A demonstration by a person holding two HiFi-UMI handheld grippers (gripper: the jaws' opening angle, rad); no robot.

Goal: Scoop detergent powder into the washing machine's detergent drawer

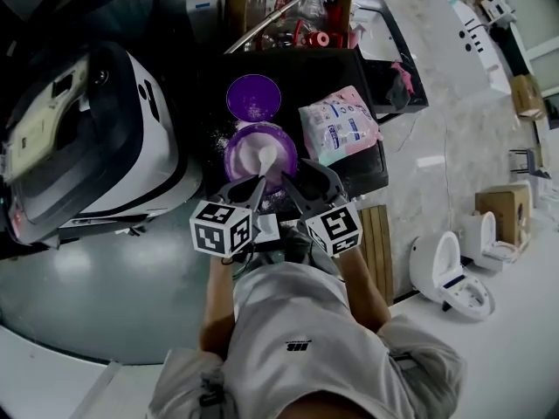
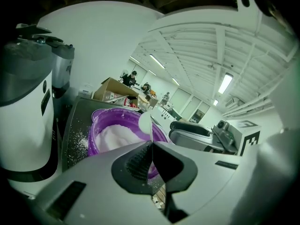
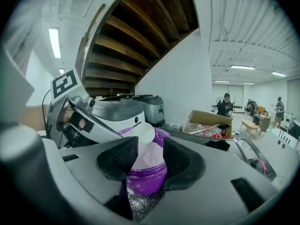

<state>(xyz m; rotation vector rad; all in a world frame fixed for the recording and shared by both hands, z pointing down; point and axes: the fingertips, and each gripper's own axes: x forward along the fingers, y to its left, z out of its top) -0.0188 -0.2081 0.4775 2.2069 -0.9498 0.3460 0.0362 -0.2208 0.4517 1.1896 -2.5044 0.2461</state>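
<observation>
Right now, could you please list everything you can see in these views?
tub: 1, purple, on the table
detergent powder: white, in the tub
scoop: 1, white, over the tub
lid: 1, purple, beyond the tub
detergent bag: 1, pink and white, right of the tub
cardboard box: 1, brown, table's far end
table: 1, black
washing machine: 1, white and black, left of the table
toilets: 2, white, floor at right
left gripper: grey, shut on the scoop's handle
right gripper: grey, open, at the tub
</observation>
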